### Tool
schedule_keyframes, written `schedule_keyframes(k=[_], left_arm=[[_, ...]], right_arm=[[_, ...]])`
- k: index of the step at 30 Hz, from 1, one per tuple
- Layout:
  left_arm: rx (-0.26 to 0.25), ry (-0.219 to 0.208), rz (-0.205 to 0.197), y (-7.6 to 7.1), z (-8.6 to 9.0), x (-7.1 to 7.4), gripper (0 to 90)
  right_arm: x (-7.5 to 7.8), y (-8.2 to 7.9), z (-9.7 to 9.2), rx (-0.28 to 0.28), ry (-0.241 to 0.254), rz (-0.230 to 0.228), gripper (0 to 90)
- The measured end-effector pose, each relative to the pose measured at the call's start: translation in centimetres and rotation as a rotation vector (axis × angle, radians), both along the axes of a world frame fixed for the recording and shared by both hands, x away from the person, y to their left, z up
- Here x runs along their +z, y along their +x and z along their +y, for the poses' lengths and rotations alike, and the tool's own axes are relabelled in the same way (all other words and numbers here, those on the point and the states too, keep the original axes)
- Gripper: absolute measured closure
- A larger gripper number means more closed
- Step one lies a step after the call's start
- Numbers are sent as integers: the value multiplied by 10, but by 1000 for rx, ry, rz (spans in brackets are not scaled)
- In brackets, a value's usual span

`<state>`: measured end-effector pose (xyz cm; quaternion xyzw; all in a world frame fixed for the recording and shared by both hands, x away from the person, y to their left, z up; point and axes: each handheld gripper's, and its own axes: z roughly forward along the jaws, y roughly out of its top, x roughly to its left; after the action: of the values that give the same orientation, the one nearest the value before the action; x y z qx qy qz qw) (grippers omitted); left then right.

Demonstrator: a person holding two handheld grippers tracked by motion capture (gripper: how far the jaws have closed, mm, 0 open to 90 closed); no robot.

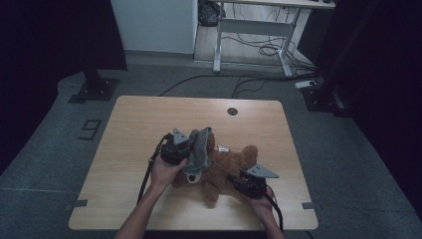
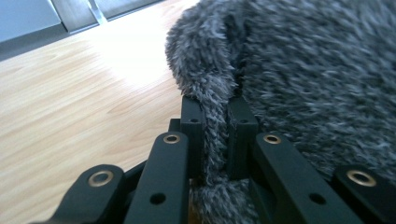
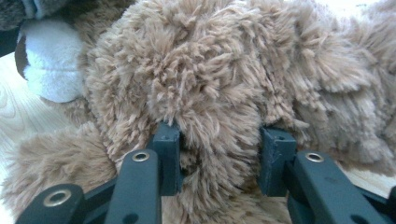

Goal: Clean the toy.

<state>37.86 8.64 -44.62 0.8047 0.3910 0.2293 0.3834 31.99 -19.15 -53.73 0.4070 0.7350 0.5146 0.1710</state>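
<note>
Teddy bear (image 3: 215, 79) limb between right jaws, grey garment (image 2: 303, 79) pinched in left jaws

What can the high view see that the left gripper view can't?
The high view takes in the whole wooden table, the brown teddy bear lying on it, and the right gripper holding part of the bear. It also shows the person's two hands and the grey floor with cables behind. The left gripper view, from close up, shows the left gripper with its two black jaws pinched on a fold of the fuzzy grey cloth. Both views share the grey cloth, the left gripper and the light wood tabletop.
</note>
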Motion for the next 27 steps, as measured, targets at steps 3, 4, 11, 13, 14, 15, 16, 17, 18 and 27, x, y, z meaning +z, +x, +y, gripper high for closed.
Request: schedule_keyframes(k=[3, 4, 11, 13, 14, 15, 16, 17, 18, 27], left_arm=[[-31, 22, 20, 2, -17, -3, 798], [-33, 37, 29, 3, -21, -5, 799], [-27, -66, 86, 4, 10, -13, 794], [-26, -93, 92, 1, 19, -13, 793], [-25, -99, 91, -1, 23, -13, 793], [-27, -103, 87, -3, 27, -13, 793], [-25, -103, 83, -5, 30, -12, 793], [-22, -102, 76, -6, 33, -11, 794], [-16, -104, 70, -9, 37, -10, 794], [23, -140, 40, -25, 72, -2, 796]], right_arm=[[0, 0, 0, 1, -2, -3, 591], [0, 0, 0, 1, -2, -3, 591], [0, -1, 1, 1, -9, -7, 591], [0, -1, 1, 0, -14, -5, 591], [0, -1, 2, 0, -15, -4, 592], [0, -1, 2, -1, -17, -5, 592], [0, -1, 2, -2, -19, -4, 592], [1, -1, 2, -3, -20, -4, 593], [0, -1, 2, -4, -20, -4, 594], [0, -1, 4, -20, -30, -8, 613]])
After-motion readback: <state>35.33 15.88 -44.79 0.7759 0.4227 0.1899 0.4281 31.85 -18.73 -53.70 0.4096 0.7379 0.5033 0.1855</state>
